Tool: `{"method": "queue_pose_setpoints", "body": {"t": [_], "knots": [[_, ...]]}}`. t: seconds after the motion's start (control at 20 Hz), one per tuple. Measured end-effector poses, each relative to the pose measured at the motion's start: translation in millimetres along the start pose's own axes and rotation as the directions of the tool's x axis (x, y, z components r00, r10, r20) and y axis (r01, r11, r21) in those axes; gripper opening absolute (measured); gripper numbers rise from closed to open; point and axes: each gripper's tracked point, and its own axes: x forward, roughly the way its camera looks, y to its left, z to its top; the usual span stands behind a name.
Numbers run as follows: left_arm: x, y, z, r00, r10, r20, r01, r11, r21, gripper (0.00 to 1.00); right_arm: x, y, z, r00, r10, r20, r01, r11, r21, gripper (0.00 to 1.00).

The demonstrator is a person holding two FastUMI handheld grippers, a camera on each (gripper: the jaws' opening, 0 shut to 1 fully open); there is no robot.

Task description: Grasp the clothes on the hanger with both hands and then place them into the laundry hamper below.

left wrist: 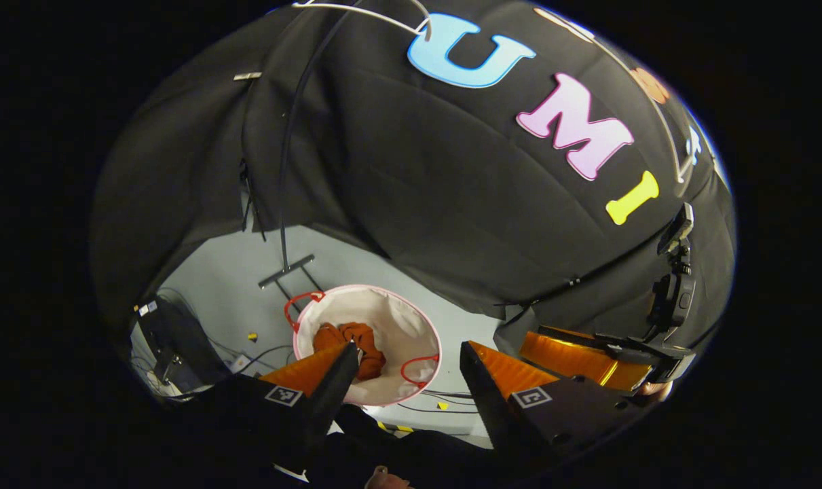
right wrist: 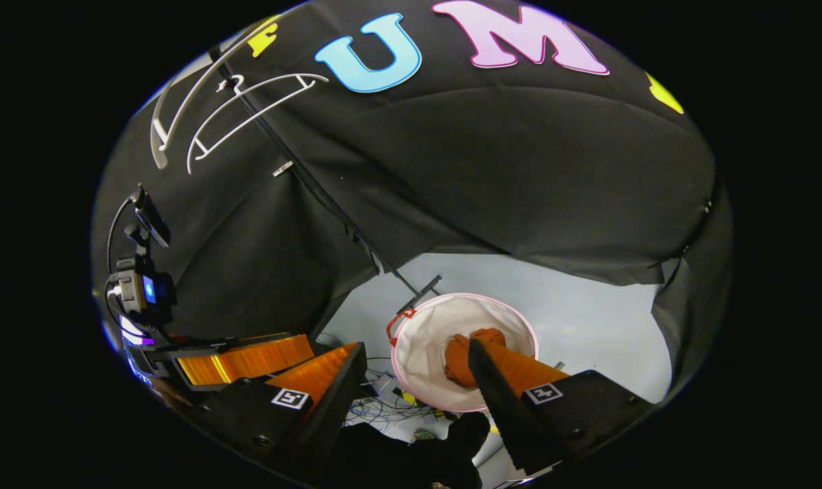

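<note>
Left gripper view: left gripper (left wrist: 407,353) spread wide, empty, above hamper (left wrist: 411,319); orange clothes (left wrist: 353,343) bunched inside; cables (left wrist: 248,356) on floor.
Right gripper view: right gripper (right wrist: 417,353) likewise released; bare hanger (right wrist: 244,112) overhead.

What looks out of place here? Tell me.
Nothing stands out. The orange clothes lie crumpled inside the hamper, the white hanger hangs bare above, and both claws are open with nothing between their fingers.
</note>
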Motion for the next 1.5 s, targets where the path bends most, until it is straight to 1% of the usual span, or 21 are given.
{"method": "queue_pose_setpoints", "body": {"t": [0.2, 0.35, 0.45, 0.55, 0.6, 0.7, 0.85, 0.9, 1.0, 1.2, 1.25, 1.3, 1.35, 1.4, 1.45, 1.5], "knots": [[-37, -2, -2, 0.997, -0.066, 0.041, 0.064, 0.997, 0.040, 0.96, -25, 29, -11, 0.998, -0.022, 0.062, 0.022, 1.000, 0.006, 0.99], [-77, 6, 4, 0.990, -0.100, 0.104, 0.089, 0.991, 0.101, 0.96, -52, 49, -11, 0.986, -0.041, 0.161, 0.046, 0.999, -0.027, 0.99], [-106, 9, 15, 0.979, -0.124, 0.163, 0.100, 0.984, 0.149, 0.96, -75, 60, -12, 0.971, -0.069, 0.231, 0.085, 0.994, -0.062, 0.99], [-136, 4, 27, 0.964, -0.155, 0.217, 0.113, 0.974, 0.195, 0.96, -102, 73, -13, 0.948, -0.096, 0.304, 0.125, 0.989, -0.079, 0.99], [-153, 3, 32, 0.954, -0.169, 0.249, 0.114, 0.969, 0.220, 0.96, -114, 78, -13, 0.936, -0.104, 0.337, 0.139, 0.987, -0.082, 0.99], [-185, -1, 44, 0.923, -0.202, 0.326, 0.108, 0.953, 0.285, 0.96, -140, 92, -11, 0.905, -0.107, 0.412, 0.160, 0.982, -0.097, 0.99], [-231, -11, 50, 0.869, -0.262, 0.421, 0.089, 0.918, 0.388, 0.95, -182, 110, -7, 0.848, -0.117, 0.517, 0.211, 0.969, -0.126, 0.99], [-244, -17, 51, 0.853, -0.282, 0.439, 0.088, 0.908, 0.410, 0.95, -197, 115, -6, 0.832, -0.120, 0.542, 0.223, 0.966, -0.129, 0.99], [-270, -31, 53, 0.820, -0.324, 0.471, 0.102, 0.893, 0.438, 0.95, -228, 123, 1, 0.789, -0.116, 0.604, 0.238, 0.963, -0.125, 0.99], [-319, -59, 62, 0.751, -0.388, 0.535, 0.115, 0.874, 0.473, 0.95, -286, 144, 15, 0.686, -0.118, 0.718, 0.281, 0.953, -0.111, 0.98], [-328, -56, 57, 0.736, -0.403, 0.544, 0.116, 0.867, 0.485, 0.95, -302, 149, 17, 0.652, -0.117, 0.749, 0.289, 0.952, -0.104, 0.98], [-338, -60, 59, 0.720, -0.415, 0.556, 0.114, 0.861, 0.495, 0.95, -316, 153, 20, 0.624, -0.110, 0.774, 0.294, 0.950, -0.102, 0.98], [-349, -64, 60, 0.707, -0.424, 0.566, 0.109, 0.856, 0.505, 0.92, -330, 156, 22, 0.597, -0.107, 0.795, 0.303, 0.948, -0.099, 0.98], [-358, -68, 64, 0.690, -0.432, 0.580, 0.099, 0.851, 0.516, 0.95, -342, 160, 25, 0.568, -0.102, 0.817, 0.311, 0.945, -0.098, 0.98], [-366, -72, 66, 0.677, -0.439, 0.590, 0.089, 0.845, 0.527, 0.95, -354, 164, 28, 0.541, -0.095, 0.836, 0.318, 0.943, -0.099, 0.98], [-373, -77, 67, 0.666, -0.448, 0.596, 0.081, 0.838, 0.539, 0.92, -364, 168, 31, 0.518, -0.089, 0.851, 0.323, 0.941, -0.098, 1.00]]}}
